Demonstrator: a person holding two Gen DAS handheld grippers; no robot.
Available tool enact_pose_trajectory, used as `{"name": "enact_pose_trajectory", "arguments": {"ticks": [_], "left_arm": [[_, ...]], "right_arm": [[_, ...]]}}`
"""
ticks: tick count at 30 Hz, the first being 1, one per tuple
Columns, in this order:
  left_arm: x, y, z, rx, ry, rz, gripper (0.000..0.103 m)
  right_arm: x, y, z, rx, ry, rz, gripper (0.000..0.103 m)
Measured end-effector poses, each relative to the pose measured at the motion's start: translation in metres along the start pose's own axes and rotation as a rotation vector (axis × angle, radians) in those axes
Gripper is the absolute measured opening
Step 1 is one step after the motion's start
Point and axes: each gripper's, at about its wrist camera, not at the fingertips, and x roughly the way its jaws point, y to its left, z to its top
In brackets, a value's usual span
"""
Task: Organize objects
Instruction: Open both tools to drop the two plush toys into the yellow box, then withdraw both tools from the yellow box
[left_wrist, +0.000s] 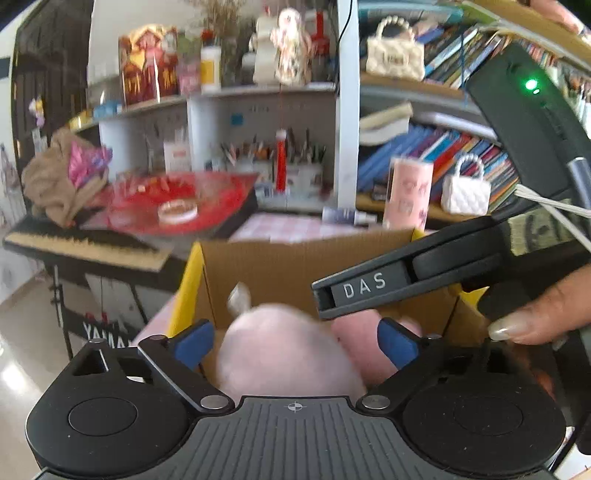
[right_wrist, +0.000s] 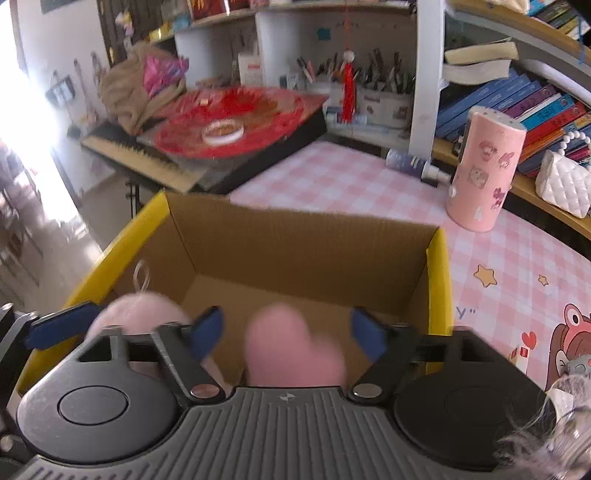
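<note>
- The left gripper is seen low in the left wrist view with its blue pads spread wide; a blurred pale pink plush ball sits between them, but no pad is seen pressing on it.
- The right gripper is likewise spread at the bottom of the right wrist view, and a pink heart-shaped plush is seen loose between its pads, over the open cardboard box.
- The box, yellow along its rim, is placed on a pink checked tablecloth at the centre of both views; its floor beyond the plush pieces is seen bare.
- In the right wrist view the plush ball, with its small hanging loop, is found at the lower left, close to the box's left wall.
- The step is judged to be a release of both soft pieces into the box.
- A piece could be caught on a pad and dragged out again if a gripper were lifted too soon.
- The ball could roll over the left rim, since it lies near that wall.
- The two grippers are seen close together in the left wrist view, so a knock between them is possible, and the box could be shoved.
- The pink cylindrical container stands upright at the right of the frame and could be tipped by a wide sweep.
</note>
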Motion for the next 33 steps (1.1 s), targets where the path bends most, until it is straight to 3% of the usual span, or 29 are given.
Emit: {"name": "enact_pose_trajectory", "arguments": {"ticks": [9, 18, 24, 33], "left_arm": [[-0.045, 0.011, 0.012, -0.059, -0.097, 0.005, 0.098], [-0.097, 0.03, -0.007, -0.154, -0.111, 0.03, 0.099], [-0.125, 0.039, -0.036, -0.207, -0.07, 0.045, 0.099], [-0.157, 0.04, -0.078, -0.213, 0.02, 0.077, 0.099]], "right_arm": [[-0.057, -0.001, -0.004, 0.037, -0.156, -0.032, 0.081], [-0.124, 0.014, -0.049, 0.005, -0.283, -0.115, 0.085], [-0.147, 0.032, -0.097, -0.013, -0.27, -0.162, 0.089], [-0.162, 0.063, -0.167, -0.01, -0.173, -0.189, 0.089]]}}
